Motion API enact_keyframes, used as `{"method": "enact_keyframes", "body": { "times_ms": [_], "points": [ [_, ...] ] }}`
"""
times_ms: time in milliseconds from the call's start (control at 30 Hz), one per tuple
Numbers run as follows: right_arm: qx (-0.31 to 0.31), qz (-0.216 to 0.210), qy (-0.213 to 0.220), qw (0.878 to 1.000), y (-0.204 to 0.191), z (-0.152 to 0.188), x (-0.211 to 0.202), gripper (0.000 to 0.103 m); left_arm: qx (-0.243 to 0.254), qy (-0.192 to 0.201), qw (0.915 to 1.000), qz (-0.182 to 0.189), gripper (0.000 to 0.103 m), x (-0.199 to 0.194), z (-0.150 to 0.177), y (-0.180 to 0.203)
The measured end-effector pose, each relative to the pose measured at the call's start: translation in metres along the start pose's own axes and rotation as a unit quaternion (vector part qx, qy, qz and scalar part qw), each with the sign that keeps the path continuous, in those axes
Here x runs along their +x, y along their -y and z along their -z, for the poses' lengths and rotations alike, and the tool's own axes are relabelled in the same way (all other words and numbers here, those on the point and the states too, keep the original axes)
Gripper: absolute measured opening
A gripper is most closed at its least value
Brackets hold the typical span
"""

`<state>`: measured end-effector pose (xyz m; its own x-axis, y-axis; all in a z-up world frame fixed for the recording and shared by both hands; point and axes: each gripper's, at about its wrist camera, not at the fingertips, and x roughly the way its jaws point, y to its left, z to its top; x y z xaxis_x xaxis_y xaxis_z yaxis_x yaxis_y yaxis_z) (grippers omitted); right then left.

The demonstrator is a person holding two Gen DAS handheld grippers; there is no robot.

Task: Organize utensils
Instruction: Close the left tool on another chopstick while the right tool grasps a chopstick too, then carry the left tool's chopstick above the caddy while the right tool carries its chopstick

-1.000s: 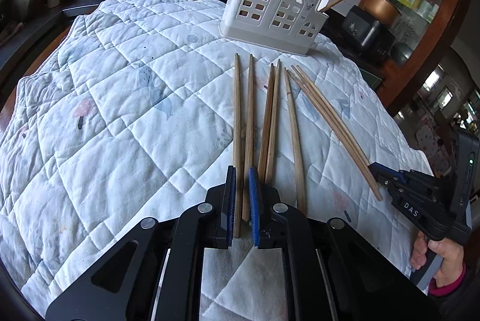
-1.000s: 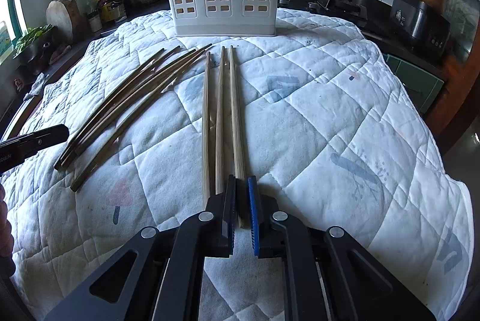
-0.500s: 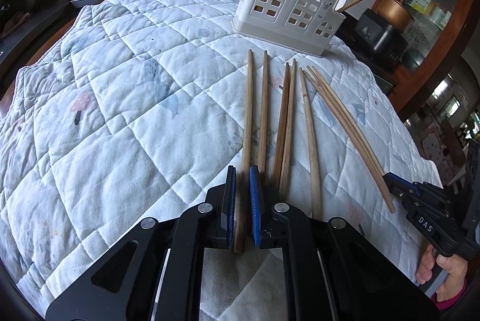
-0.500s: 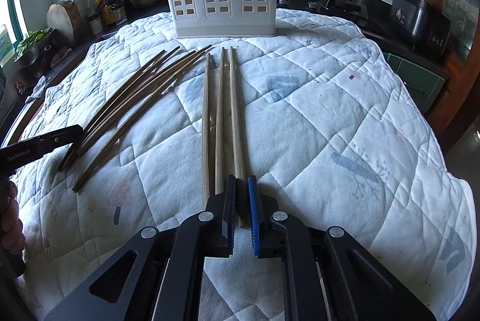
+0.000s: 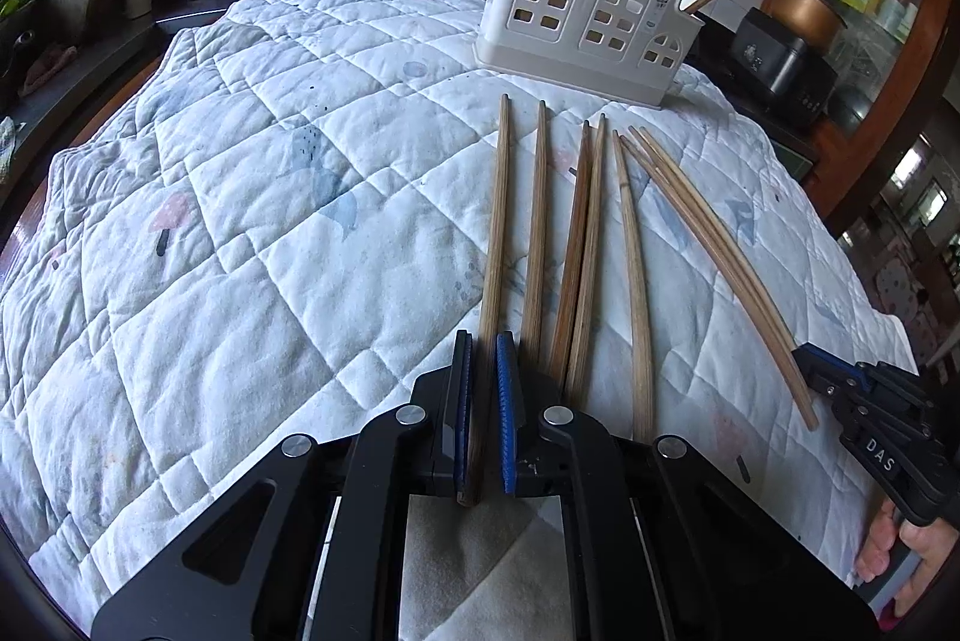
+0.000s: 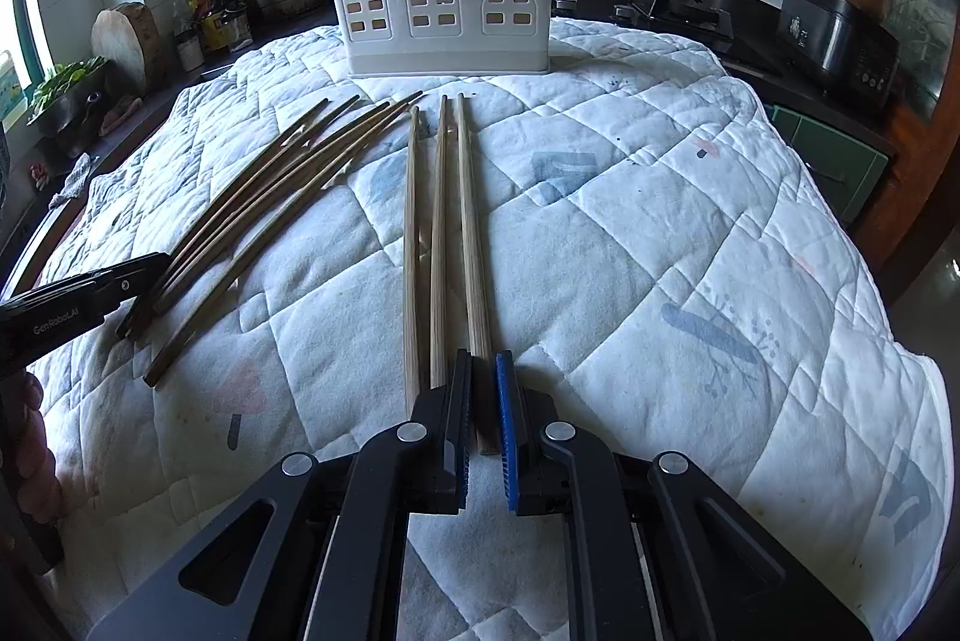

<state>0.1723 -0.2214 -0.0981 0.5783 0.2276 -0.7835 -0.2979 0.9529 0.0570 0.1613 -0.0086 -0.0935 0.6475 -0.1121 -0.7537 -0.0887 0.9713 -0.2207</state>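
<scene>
**Left wrist view: one chopstick pinched, the rest lying in front of the holder**

Left wrist cam shows the left gripper nearly closed, blue pads squeezing the butt end of the leftmost chopstick. That stick's tip points at the white utensil holder, which stands at the far end of the quilted surface. The other loose chopsticks fan out to the right of the held one, all tips aimed toward the holder (two sticks already stand inside it).

On the right wrist cam, the right gripper has its fingers a narrow gap apart around the end of the rightmost chopstick. Honestly can't tell if the pads actually touch it. Two more sticks lie just beside it, on the side away from the holder's low compartment, and the curved-looking bunch sits farther left.
</scene>
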Motion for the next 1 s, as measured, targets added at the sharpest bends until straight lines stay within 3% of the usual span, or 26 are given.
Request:
{"method": "enact_keyframes", "body": {
  "times_ms": [233, 500, 767, 1000],
  "points": [
    [0.003, -0.001, 0.012, 1.0, -0.001, 0.0, -0.01, 0.007, 0.007, 0.002, 0.9998, 0.017, 0.006, -0.01, -0.001, -0.001],
    [-0.001, -0.001, 0.059, 0.998, -0.005, -0.011, -0.047, 0.007, 0.032, 0.049, 0.9978, 0.032, 0.006, -0.046, -0.013, -0.001],
    [-0.014, -0.001, 0.119, 0.993, -0.01, -0.042, -0.092, 0.007, 0.055, 0.088, 0.9938, 0.042, 0.006, -0.076, -0.029, 0.001],
    [-0.032, -0.004, 0.123, 0.992, -0.01, -0.079, -0.108, 0.007, 0.079, 0.087, 0.9917, 0.05, 0.006, -0.087, -0.045, 0.004]
  ]
}}
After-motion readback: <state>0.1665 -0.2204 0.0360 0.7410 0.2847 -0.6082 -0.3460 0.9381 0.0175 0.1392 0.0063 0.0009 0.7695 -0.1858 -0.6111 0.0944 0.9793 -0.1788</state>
